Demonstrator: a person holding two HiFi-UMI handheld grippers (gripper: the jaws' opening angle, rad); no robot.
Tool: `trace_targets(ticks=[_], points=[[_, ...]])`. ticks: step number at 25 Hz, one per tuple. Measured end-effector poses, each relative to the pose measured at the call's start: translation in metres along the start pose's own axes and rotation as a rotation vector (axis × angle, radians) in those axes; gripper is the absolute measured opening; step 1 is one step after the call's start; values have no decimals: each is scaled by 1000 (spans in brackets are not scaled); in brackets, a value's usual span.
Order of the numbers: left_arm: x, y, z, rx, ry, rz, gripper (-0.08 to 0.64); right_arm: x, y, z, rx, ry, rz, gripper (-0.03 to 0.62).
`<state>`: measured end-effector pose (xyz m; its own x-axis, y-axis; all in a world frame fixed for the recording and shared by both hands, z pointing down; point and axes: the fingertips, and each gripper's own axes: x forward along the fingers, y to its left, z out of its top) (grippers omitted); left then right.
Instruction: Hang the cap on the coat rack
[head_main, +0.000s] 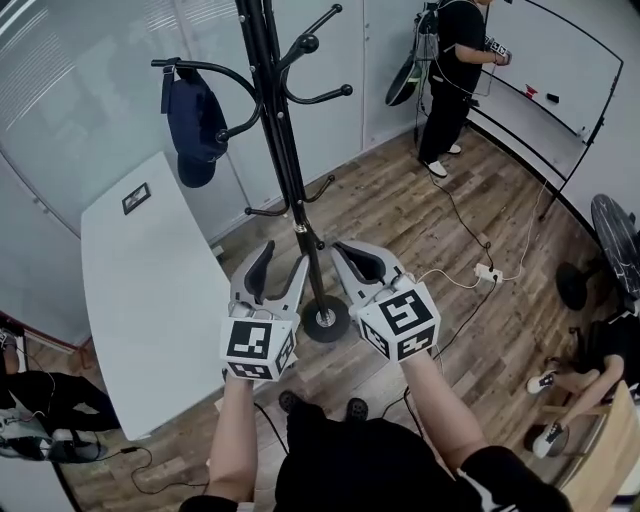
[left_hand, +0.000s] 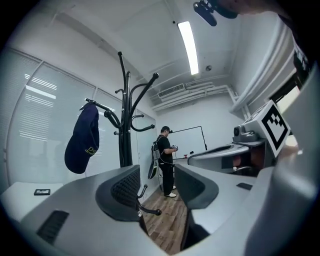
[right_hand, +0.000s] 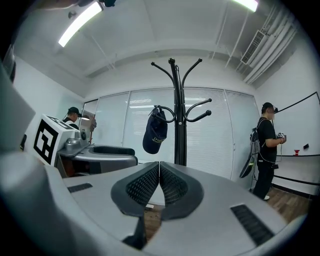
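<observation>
Pretty much done, I'd say: cap (head_main: 195, 125) hangs off an upper hook of the rack (head_main: 285, 150). Left gripper (head_main: 282, 268) is spread wide and empty, right gripper (head_main: 358, 262) pressed together (empty too). Nothing left really.

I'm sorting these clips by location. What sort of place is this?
Probably an office or meeting room: a white table, a whiteboard on the wall, a glass partition, and a black coat rack with a navy cap hanging on it.

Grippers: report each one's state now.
Left gripper: open, empty.
Right gripper: closed, holding nothing.
</observation>
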<state>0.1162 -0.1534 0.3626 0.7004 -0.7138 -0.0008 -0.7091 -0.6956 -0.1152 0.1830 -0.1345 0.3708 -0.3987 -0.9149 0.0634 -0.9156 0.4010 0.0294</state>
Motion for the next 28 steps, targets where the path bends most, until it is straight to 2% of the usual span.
trace_targets(ticks=[4, 10, 16, 28], points=[[-5, -5, -1, -24, -14, 30, 104, -7, -5, -7, 8, 5, -12, 31], [-11, -7, -1, -34, -17, 54, 29, -13, -6, -15, 14, -1, -17, 31], [-9, -12, -8, -45, 21, 33, 15, -17, 4, -17, -24, -13, 16, 31], [-13, -14, -15, -93, 54, 8, 15, -20, 5, -14, -11, -30, 27, 29]])
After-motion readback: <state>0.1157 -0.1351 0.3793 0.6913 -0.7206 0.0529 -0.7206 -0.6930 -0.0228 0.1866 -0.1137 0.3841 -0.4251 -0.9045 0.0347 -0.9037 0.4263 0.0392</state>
